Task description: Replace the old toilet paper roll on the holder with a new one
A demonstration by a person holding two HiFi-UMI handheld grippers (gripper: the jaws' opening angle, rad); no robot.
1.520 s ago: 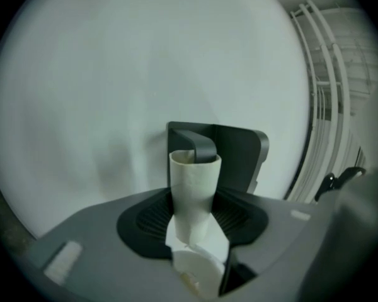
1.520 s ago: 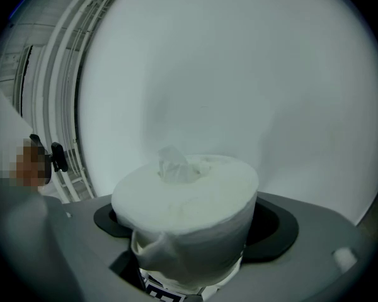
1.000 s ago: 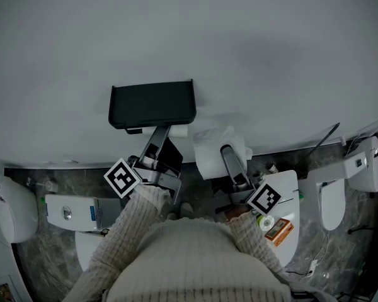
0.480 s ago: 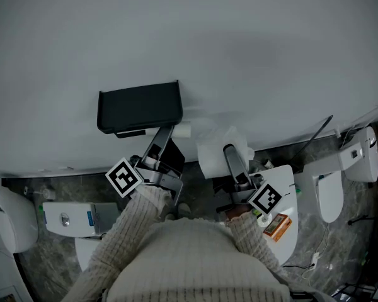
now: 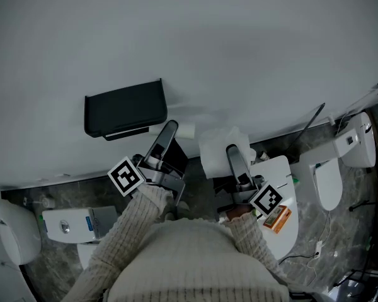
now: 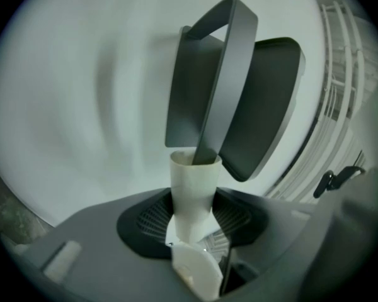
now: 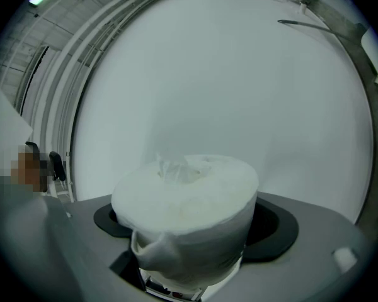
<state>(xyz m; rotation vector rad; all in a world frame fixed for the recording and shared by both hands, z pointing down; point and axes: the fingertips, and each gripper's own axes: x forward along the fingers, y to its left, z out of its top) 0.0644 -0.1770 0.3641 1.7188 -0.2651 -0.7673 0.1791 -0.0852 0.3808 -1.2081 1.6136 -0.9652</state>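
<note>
Holder [image 5: 123,109] has drifted left in head view; left gripper [image 5: 171,131] pinches the core [image 6: 192,187], seemingly at its arm; right gripper [image 5: 231,153] clamps the roll [image 7: 186,206].

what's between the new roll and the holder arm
The empty pale cardboard tube, clamped in the left gripper, appears to sit over the tip of the holder's grey metal arm. The full white toilet paper roll in the right gripper cannot go on until it is off.

left tool [image 5: 170,131], right tool [image 5: 230,153], clamped; seemingly uptilted
</note>
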